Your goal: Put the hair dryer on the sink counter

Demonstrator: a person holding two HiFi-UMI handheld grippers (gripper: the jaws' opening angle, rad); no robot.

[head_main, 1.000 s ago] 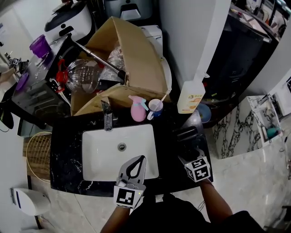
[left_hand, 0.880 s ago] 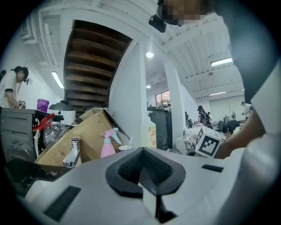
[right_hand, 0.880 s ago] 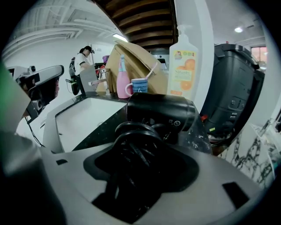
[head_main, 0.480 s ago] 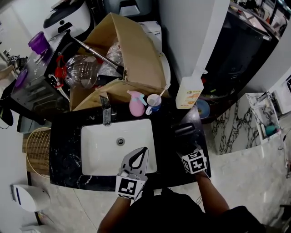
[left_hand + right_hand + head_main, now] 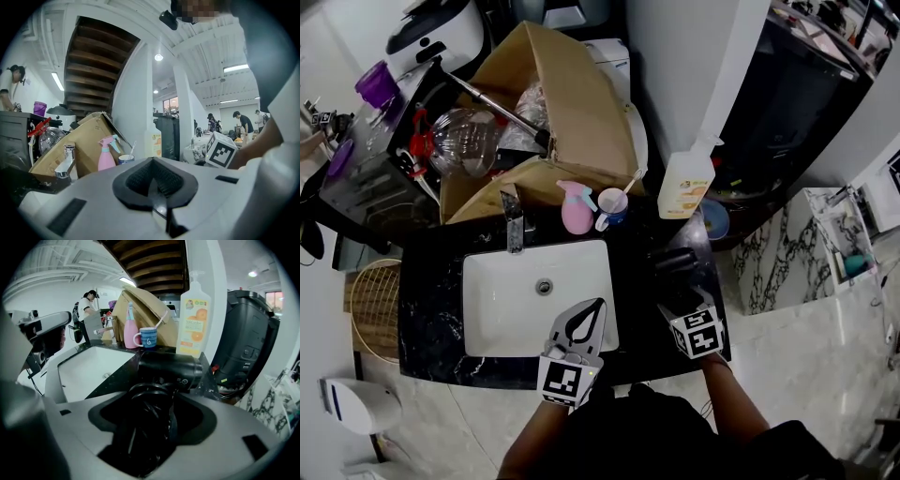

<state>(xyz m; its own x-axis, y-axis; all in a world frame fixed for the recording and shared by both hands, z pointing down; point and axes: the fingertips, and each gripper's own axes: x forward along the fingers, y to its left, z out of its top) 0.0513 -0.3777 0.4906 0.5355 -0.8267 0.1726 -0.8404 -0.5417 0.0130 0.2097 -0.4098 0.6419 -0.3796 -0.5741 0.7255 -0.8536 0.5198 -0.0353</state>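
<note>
**Two grippers at the sink counter point(image 5: 431, 309); hair dryer point(image 5: 673, 264) clamped in the right one**

Head view: the hair dryer is seen over the right end of the black counter, just right of the white basin point(image 5: 502, 300). Its handle is gripped by the right gripper point(image 5: 680, 298). Whether it rests on the surface cannot be told. The left gripper point(image 5: 591, 314) is held over the basin's near edge. Along the back of the counter are ranged a faucet point(image 5: 514, 225), a pink spray bottle point(image 5: 575, 214), a cup point(image 5: 614, 204) and a soap bottle point(image 5: 684, 192), with a cardboard box point(image 5: 577, 103) behind them.

Left gripper view: the jaws are pressed together, and nothing is held between them.

Right gripper view: the jaws are clenched on the dryer's handle, round which a black cord point(image 5: 147, 413) appears to be wound. The barrel is set crosswise just ahead, near the soap bottle.
</note>
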